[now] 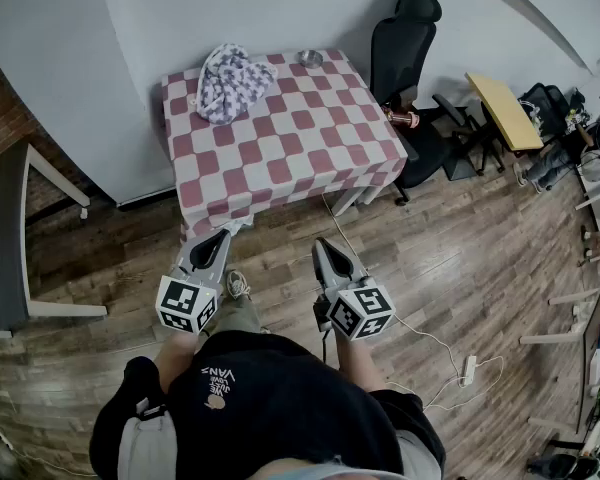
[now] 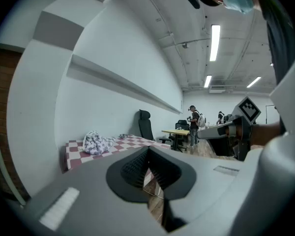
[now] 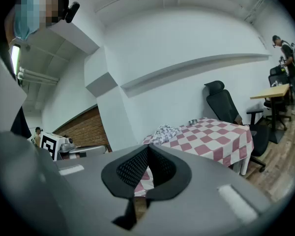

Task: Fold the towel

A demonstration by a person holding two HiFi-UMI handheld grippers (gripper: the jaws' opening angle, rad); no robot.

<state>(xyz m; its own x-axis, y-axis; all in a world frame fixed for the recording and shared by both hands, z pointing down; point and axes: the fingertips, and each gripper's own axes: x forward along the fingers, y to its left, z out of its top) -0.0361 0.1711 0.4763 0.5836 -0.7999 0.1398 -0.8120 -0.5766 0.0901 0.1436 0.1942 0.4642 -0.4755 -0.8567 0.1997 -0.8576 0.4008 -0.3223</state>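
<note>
Lying crumpled at the far left corner of the checkered table [image 1: 310,138], the towel [image 1: 230,80] sits well apart from both grippers. The left gripper [image 1: 223,235] and right gripper [image 1: 320,245] hover short of the table's near edge, jaws pressed together, both empty.

Table [image 1: 300,148] sits at 12 o'clock past the left gripper [image 1: 220,238] and right gripper [image 1: 321,246] side by side, towel [image 1: 230,80] on its 10 o'clock corner, bowl [image 1: 310,58] at its 1 o'clock edge, office chair [image 1: 400,53] at 2 o'clock, desk [image 1: 500,108] beyond.
</note>
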